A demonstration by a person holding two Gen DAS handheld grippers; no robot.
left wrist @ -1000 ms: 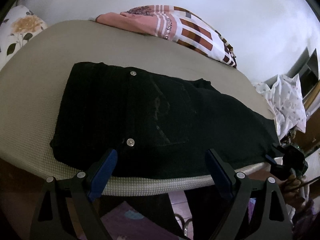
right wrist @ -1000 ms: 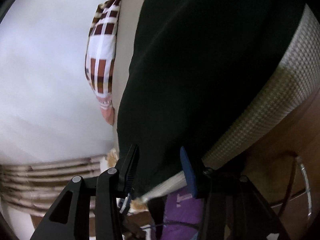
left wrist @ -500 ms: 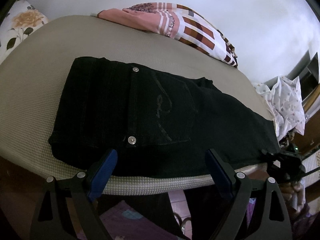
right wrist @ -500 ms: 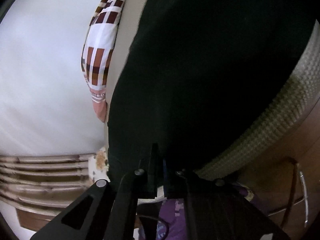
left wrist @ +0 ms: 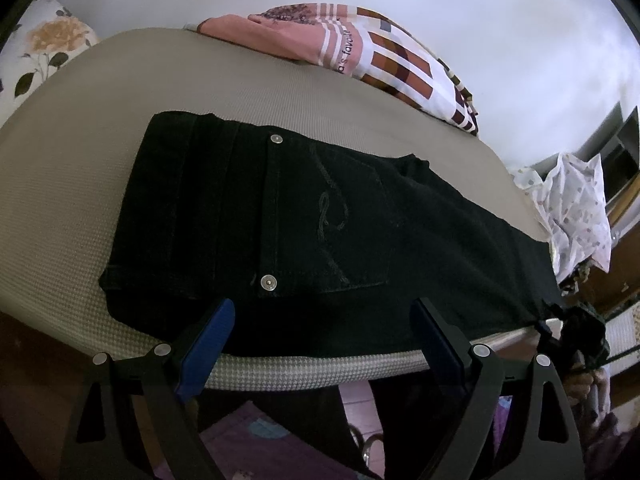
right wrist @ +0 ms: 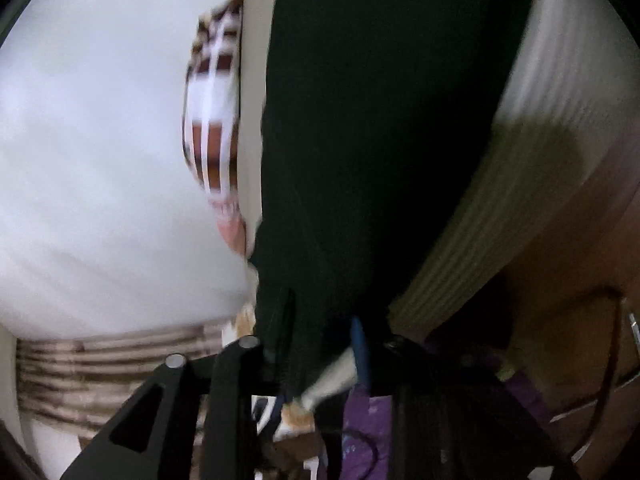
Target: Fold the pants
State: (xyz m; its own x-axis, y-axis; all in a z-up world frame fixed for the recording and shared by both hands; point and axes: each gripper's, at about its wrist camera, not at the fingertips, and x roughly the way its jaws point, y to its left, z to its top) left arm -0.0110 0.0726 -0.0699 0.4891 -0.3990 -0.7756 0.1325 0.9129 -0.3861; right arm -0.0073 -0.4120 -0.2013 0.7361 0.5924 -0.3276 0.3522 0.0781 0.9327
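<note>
Right hand-held gripper (right wrist: 320, 344), open a second ago, is now clamping the leg end of the black pants (left wrist: 320, 216) lying across the bed (left wrist: 80, 184); left hand-held gripper (left wrist: 320, 332) is hovering wide at the near edge. Fold is starting.

I see a big tan bed (left wrist: 100, 184) with a bumpy cover. A pink and brown checked cloth (left wrist: 360, 52) lies at its far edge. A flower pillow (left wrist: 44, 40) sits in the left corner. A white spotty cloth (left wrist: 572, 208) hangs on the right.
</note>
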